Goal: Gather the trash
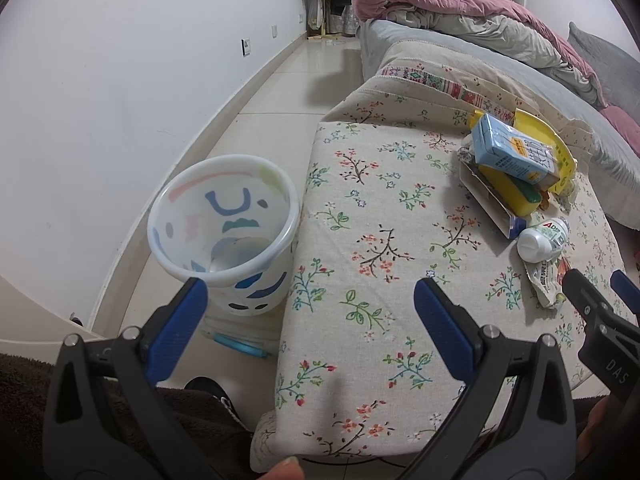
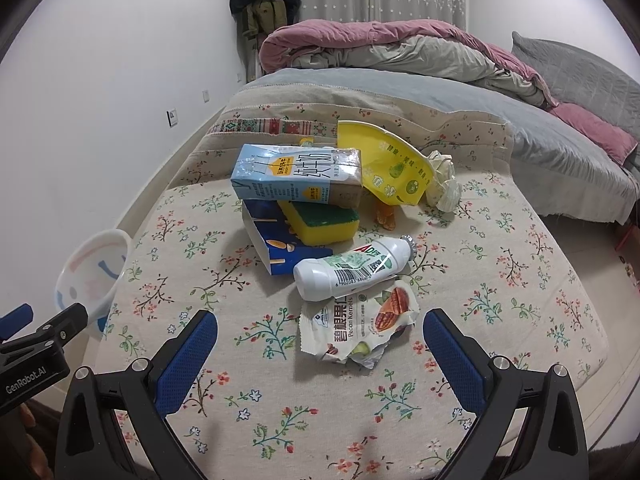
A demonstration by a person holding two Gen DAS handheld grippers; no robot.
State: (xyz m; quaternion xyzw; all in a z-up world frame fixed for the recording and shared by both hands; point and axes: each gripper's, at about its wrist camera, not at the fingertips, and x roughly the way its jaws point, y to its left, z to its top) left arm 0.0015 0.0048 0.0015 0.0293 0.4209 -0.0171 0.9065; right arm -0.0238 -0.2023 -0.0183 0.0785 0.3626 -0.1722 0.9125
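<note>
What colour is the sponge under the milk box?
The sponge is yellow with a green top, clearest from the right wrist.

Your left gripper point(image 1: 311, 300) is a black plastic frame with triangular cut-outs in its two arms, each arm ending in a finger faced with a blue textured pad point(image 1: 182, 320). Round silver screw heads sit at the pivots on both sides. Your right gripper point(image 2: 320, 334) is built the same way: black arms, silver screws, blue ribbed pads point(image 2: 452, 350). Seen from the opposite camera, its side carries white "DAS" lettering, while the left one reads "GenRobot.AI" in white. You wear something dark brown and fleecy point(image 1: 24, 380), and a fingertip point(image 1: 282, 470) shows at the left view's bottom edge.
</note>
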